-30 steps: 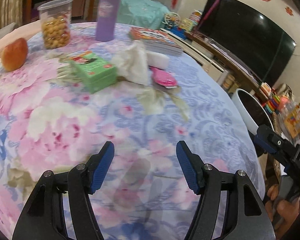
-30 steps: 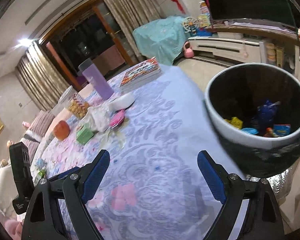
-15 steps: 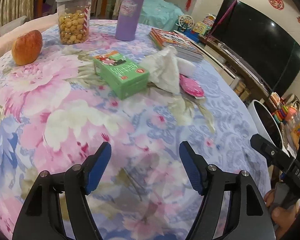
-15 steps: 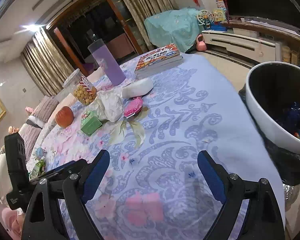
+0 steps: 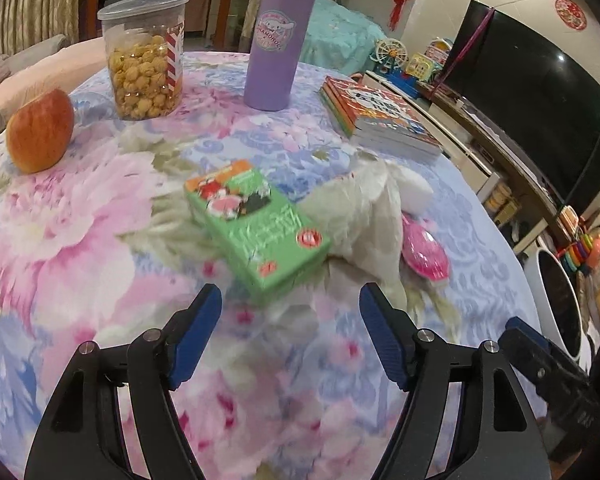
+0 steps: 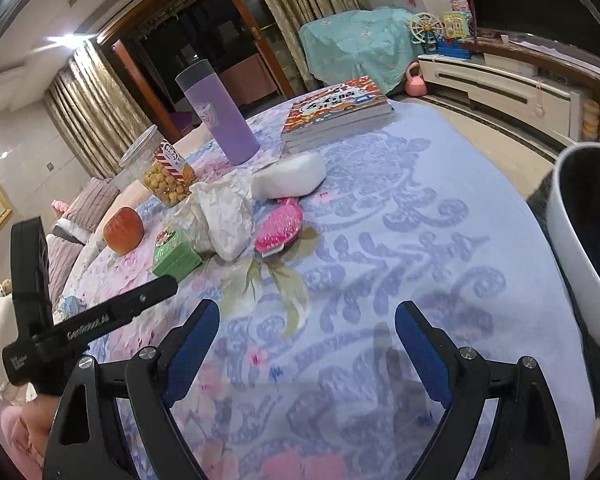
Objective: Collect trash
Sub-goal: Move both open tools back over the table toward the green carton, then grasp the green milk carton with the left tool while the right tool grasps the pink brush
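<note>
A green carton [image 5: 256, 224] lies on the floral tablecloth [image 5: 80, 240], just ahead of my open, empty left gripper [image 5: 290, 312]. A crumpled white tissue [image 5: 364, 220] and a pink wrapper [image 5: 424, 252] lie right of the carton. The right wrist view shows the same carton [image 6: 176, 254], tissue [image 6: 224, 216] and wrapper [image 6: 280, 230] beyond my open, empty right gripper [image 6: 306, 330]. A white trash bin [image 6: 580, 248] with a dark liner stands off the table's right edge; it also shows in the left wrist view [image 5: 556, 300].
An apple [image 5: 40, 132], a snack jar [image 5: 146, 68], a purple tumbler [image 5: 276, 36], stacked books [image 5: 380, 116] and a white pack [image 6: 288, 174] sit farther back on the table. A TV [image 5: 540, 92] and cabinet stand at the right.
Both grippers have moved forward over the table toward the carton and tissue, which now look much nearer. The bin has slid to the right edge of the right wrist view. Both stay open.
</note>
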Available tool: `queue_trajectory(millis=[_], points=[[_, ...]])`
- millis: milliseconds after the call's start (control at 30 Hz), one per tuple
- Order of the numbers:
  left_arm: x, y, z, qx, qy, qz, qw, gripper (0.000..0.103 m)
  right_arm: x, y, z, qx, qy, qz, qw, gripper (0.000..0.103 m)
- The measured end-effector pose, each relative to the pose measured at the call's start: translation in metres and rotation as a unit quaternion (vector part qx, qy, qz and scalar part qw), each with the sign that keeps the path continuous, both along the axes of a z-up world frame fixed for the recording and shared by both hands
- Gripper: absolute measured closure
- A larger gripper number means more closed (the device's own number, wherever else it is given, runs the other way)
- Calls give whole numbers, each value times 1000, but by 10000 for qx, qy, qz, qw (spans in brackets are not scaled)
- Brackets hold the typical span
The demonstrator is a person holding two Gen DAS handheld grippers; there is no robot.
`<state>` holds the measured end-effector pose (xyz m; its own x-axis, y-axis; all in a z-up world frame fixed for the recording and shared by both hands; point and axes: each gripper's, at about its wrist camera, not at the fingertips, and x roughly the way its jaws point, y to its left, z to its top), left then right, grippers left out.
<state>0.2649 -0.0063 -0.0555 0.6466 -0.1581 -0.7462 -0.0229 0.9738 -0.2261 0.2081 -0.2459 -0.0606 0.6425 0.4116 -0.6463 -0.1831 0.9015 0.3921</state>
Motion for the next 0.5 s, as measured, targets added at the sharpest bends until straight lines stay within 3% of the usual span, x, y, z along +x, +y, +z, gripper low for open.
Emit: queue_trajectory(millis=[267,333,500], points=[[23,6,-6,259,43,311,9992,31,21,6,-1,-64,-33,110,9999,12],[22,12,-9,191,40,206,9996,47,26,9,-2,-98,-48,165,9998,12],[7,26,-10,123,10,44,9999,47,39,23,-5,-269,-59,253,9993,12]])
